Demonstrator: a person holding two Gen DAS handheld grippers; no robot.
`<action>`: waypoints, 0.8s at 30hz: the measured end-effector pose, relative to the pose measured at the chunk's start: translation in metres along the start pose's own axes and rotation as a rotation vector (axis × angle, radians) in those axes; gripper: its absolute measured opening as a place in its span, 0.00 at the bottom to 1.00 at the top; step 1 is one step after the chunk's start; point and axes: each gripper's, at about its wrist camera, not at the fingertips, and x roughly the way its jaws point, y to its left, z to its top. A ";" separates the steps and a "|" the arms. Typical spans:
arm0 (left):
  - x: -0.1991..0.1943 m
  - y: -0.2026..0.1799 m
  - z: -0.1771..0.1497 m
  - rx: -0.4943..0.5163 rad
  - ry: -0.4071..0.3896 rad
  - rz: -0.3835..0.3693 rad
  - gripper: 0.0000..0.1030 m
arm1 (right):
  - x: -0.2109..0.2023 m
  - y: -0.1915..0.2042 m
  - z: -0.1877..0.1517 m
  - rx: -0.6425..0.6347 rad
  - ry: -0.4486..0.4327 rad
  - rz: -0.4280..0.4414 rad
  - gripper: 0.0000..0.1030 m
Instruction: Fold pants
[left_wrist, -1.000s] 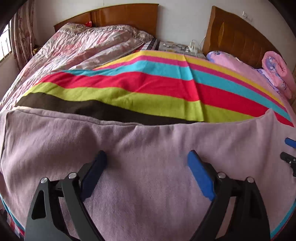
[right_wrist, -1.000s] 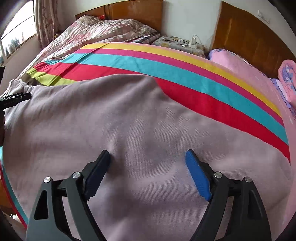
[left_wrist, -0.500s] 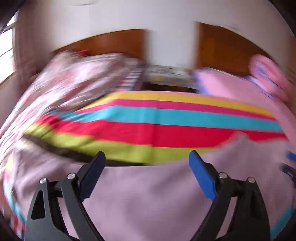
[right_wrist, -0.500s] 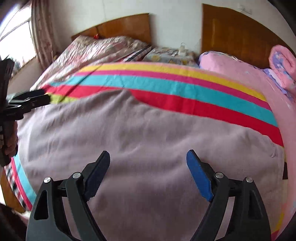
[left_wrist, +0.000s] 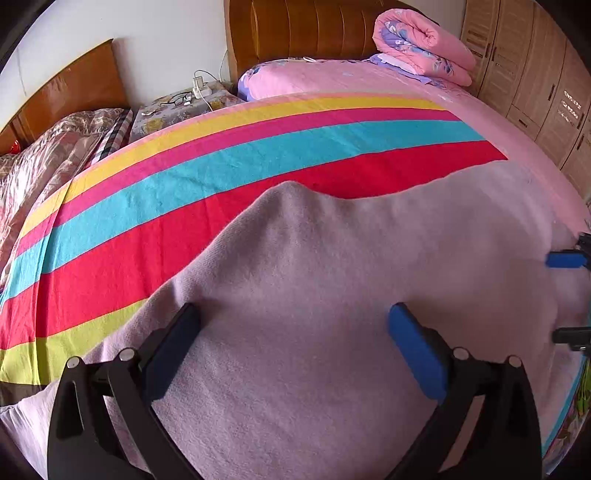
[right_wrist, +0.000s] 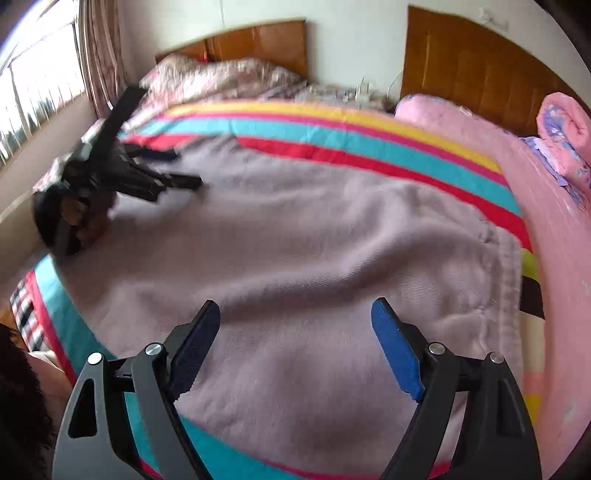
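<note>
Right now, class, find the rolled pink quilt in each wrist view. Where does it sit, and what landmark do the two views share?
Left wrist view: rolled pink quilt at top, right of centre, against the brown headboard.
Right wrist view: it lies at the far right edge, upper half.
Shared landmark: the striped sheet, also in the right wrist view.

pants (left_wrist: 332, 288) | mauve, fleecy | spread flat, unfolded | on striped sheet (left_wrist: 221, 162)

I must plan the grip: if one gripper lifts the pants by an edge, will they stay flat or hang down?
The pants would probably hang limp: they drape in soft wrinkles over the bed. The fuzzy knit likely grips the pads rather than slipping.
</note>
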 end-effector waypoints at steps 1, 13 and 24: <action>0.001 -0.001 0.000 -0.004 -0.003 0.005 0.99 | -0.002 -0.004 -0.005 0.023 0.008 0.007 0.79; -0.003 -0.019 0.001 -0.024 -0.014 0.039 0.99 | -0.027 -0.024 -0.022 0.011 0.049 -0.097 0.79; -0.005 -0.020 0.000 -0.030 -0.017 0.047 0.99 | 0.039 -0.040 0.016 -0.062 0.143 -0.017 0.81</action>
